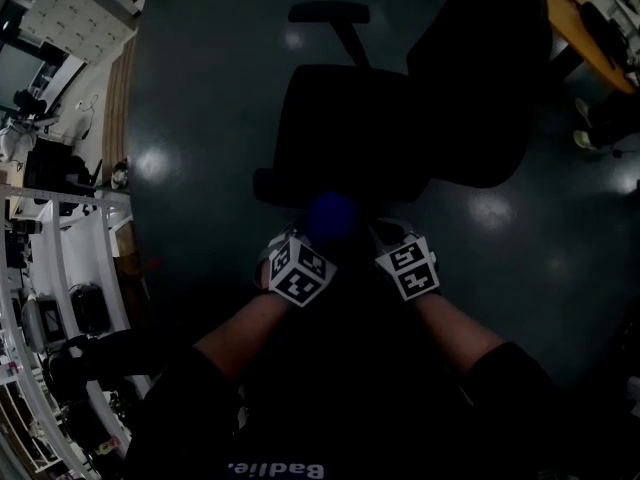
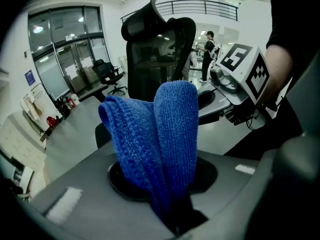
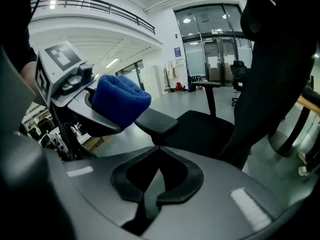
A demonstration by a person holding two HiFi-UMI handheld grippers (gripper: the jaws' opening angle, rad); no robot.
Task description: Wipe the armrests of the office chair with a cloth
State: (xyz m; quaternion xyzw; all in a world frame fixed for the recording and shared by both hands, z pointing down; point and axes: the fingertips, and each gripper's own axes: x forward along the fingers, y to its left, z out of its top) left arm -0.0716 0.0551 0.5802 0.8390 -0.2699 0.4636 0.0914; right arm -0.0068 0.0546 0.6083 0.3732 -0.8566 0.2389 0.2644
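**Q:** Where is the cloth?

**A:** The blue cloth [image 2: 160, 139] is folded and stands up from the left gripper [image 2: 172, 216]. Its fingers are clenched on the cloth's lower end. In the head view the cloth sits just beside the near armrest [image 1: 285, 188] of the black office chair [image 1: 400, 118]. Whether the two touch cannot be told.

**Q:** And the other gripper?

**A:** The right gripper [image 3: 150, 204] is close beside the left one. Its fingers are pressed together with nothing between them. It faces the chair's seat and near armrest.

**Q:** How does the chair stand?

**A:** It stands on a dark grey floor [image 1: 200, 118], seen from above, with its backrest to the right. The far armrest [image 1: 328, 12] is well apart from both grippers.

**Q:** Is any writing legible?

**A:** White lettering on the person's dark shirt [image 1: 275, 468] appears to read "Badlie", cut by the frame edge. A small blue sign [image 2: 30, 76] hangs on the glass wall behind, too small to read. Each gripper carries a cube with black-and-white square markers.
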